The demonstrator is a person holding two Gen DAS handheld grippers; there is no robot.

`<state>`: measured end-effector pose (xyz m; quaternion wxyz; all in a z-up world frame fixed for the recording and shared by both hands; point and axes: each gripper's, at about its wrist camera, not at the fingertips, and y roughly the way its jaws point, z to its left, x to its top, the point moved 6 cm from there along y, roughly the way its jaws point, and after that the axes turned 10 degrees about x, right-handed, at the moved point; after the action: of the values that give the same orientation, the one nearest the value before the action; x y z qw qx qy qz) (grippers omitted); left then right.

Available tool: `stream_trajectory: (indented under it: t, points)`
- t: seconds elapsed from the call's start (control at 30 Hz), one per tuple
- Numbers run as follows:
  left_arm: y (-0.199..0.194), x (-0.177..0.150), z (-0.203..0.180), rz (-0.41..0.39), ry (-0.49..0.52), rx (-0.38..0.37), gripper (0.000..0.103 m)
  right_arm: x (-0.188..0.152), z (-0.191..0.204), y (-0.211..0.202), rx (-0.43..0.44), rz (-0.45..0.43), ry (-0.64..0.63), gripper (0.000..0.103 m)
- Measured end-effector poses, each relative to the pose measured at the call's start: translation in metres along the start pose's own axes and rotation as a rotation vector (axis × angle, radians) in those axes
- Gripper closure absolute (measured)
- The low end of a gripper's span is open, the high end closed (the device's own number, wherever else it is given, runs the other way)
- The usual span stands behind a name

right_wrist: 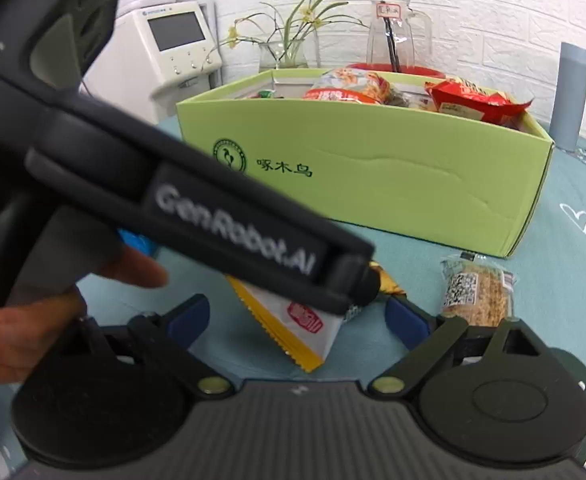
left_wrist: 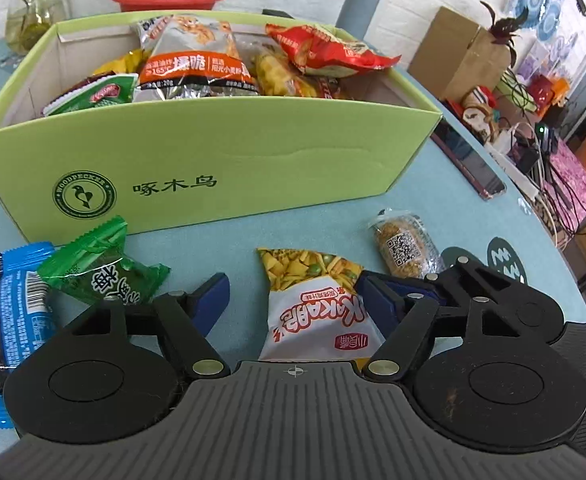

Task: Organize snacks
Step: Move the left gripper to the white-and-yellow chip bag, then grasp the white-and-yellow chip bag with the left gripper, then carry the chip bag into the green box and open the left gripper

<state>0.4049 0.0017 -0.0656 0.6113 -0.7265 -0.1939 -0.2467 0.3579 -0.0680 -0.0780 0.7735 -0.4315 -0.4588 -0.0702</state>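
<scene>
On the teal tablecloth (left_wrist: 221, 256), in front of a light green cardboard box (left_wrist: 253, 160), several loose snack packets are laid out. The box is already loaded with packets, among them an orange-and-silver bag (left_wrist: 193, 64) and a red bag (left_wrist: 325, 50) that overhangs its far rim. In the left wrist view the left gripper (left_wrist: 293, 298) is seen lowered over a white-and-yellow snack packet (left_wrist: 313, 308), which lies flat on the cloth between the blue pads; the pad on the right side touches the packet's edge, while a clear gap is left at the other pad, so the jaws are partly open and nothing is gripped. A green packet (left_wrist: 101, 268) and a blue packet (left_wrist: 9, 320) are found to the left of this gripper, the green one overlapping the blue, and a clear-wrapped cake with a QR code (left_wrist: 405, 248) lies to its right, near the box. In the right wrist view the right gripper (right_wrist: 297, 320) is held wide open and empty, just above the cloth, with the same white-and-yellow packet between and beyond its fingers. The body of the left gripper crosses that view diagonally, and a person's hand (right_wrist: 21, 328) is visible on its handle.
</scene>
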Motion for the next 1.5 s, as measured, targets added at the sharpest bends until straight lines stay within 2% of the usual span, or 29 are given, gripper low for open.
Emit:
stream_trajectory:
  t: [0.17,0.3,0.43,0.77,0.83,0.93,1.07,1.13,1.17,1.2,1.23,1.33,1.37,1.4,1.43,1.5]
  points:
    - [0.0,0.0,-0.002,-0.011,0.015,0.023,0.047,0.0,0.0,0.0,0.003,-0.006,-0.015,0.009]
    - [-0.004,-0.007,-0.01,-0.011,0.026,0.046,0.06,-0.004,0.007,-0.006,0.004,0.006,-0.032,0.01]
    - [-0.011,-0.018,-0.017,-0.011,0.03,0.078,0.068,-0.005,0.017,-0.01,0.034,0.019,-0.052,0.017]
    - [-0.04,-0.058,-0.025,-0.004,-0.067,0.097,0.068,-0.027,0.043,-0.038,0.073,0.042,-0.089,0.015]
    - [-0.049,-0.069,-0.027,-0.001,-0.068,0.076,0.066,-0.033,0.05,-0.046,0.058,0.049,-0.112,0.01]
    - [-0.063,-0.08,-0.022,0.014,-0.084,0.022,0.064,-0.041,0.051,-0.06,0.011,0.045,-0.115,0.01]
    - [-0.085,-0.073,-0.004,-0.061,-0.071,0.04,0.054,-0.044,0.046,-0.078,-0.034,-0.002,-0.03,0.01]
    - [-0.083,-0.064,0.002,-0.054,-0.069,0.039,0.054,-0.046,0.049,-0.075,-0.019,-0.01,0.004,0.01]
    - [-0.08,-0.061,0.001,-0.04,-0.06,0.014,0.054,-0.047,0.049,-0.072,-0.019,-0.008,0.016,0.01]
    - [-0.076,-0.06,0.0,-0.02,-0.048,-0.021,0.056,-0.048,0.051,-0.067,-0.019,-0.004,0.026,0.011]
    - [-0.071,-0.06,-0.001,0.005,-0.044,-0.044,0.057,-0.049,0.052,-0.064,-0.015,-0.002,0.037,0.018]
    - [-0.059,-0.064,-0.006,0.037,-0.008,-0.054,0.061,-0.045,0.054,-0.055,-0.039,-0.009,0.03,0.023]
    - [-0.056,-0.068,-0.007,0.044,-0.004,-0.057,0.062,-0.045,0.054,-0.054,-0.054,-0.009,0.019,0.029]
    - [-0.055,-0.07,-0.008,0.046,-0.006,-0.085,0.079,-0.044,0.054,-0.054,-0.06,-0.013,0.01,0.035]
    - [-0.054,-0.073,-0.009,0.054,-0.021,-0.133,0.088,-0.043,0.054,-0.053,-0.062,-0.015,0.007,0.046]
    - [-0.058,-0.072,-0.007,0.037,-0.035,-0.144,0.09,-0.039,0.054,-0.053,-0.062,-0.013,-0.008,0.051]
